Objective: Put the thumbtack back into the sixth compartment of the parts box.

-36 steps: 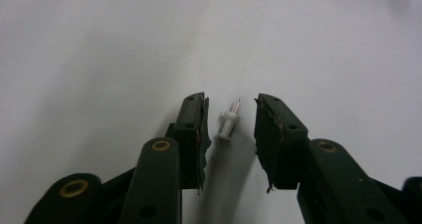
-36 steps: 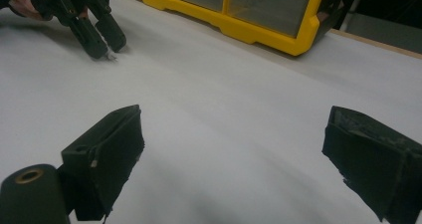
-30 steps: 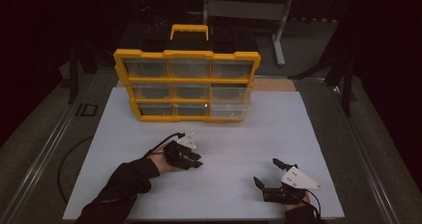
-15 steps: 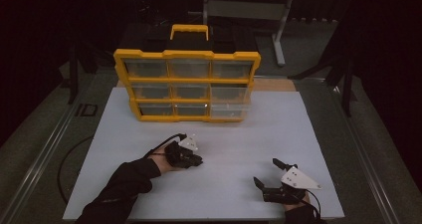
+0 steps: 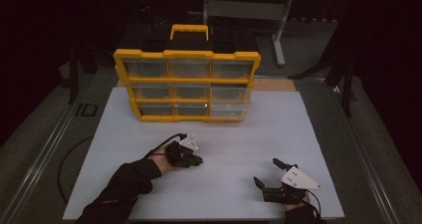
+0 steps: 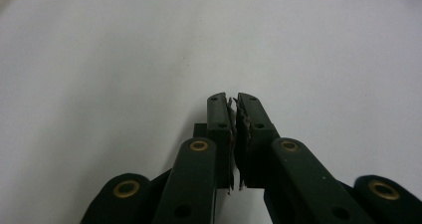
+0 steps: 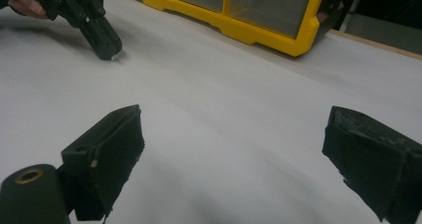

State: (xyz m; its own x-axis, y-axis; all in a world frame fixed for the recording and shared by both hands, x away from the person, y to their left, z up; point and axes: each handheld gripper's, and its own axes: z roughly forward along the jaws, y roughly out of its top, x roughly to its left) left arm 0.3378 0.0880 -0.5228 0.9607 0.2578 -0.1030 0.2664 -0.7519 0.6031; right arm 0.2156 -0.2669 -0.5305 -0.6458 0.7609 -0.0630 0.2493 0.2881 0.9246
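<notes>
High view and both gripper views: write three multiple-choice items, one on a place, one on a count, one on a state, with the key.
1. The organizer stands: A at the table's far edge; B between the tools; C on the floor.
2. Its drawer rows: A two; B three; C five.
3. The left tool is: A wide open; B shut on a drawer; C shut on nothing.

Key: 1 A, it stands beyond both tools on the table. 2 B, three rows show. 3 C, its jaws have just been closing and meet with nothing between; the right tool gapes.
</notes>
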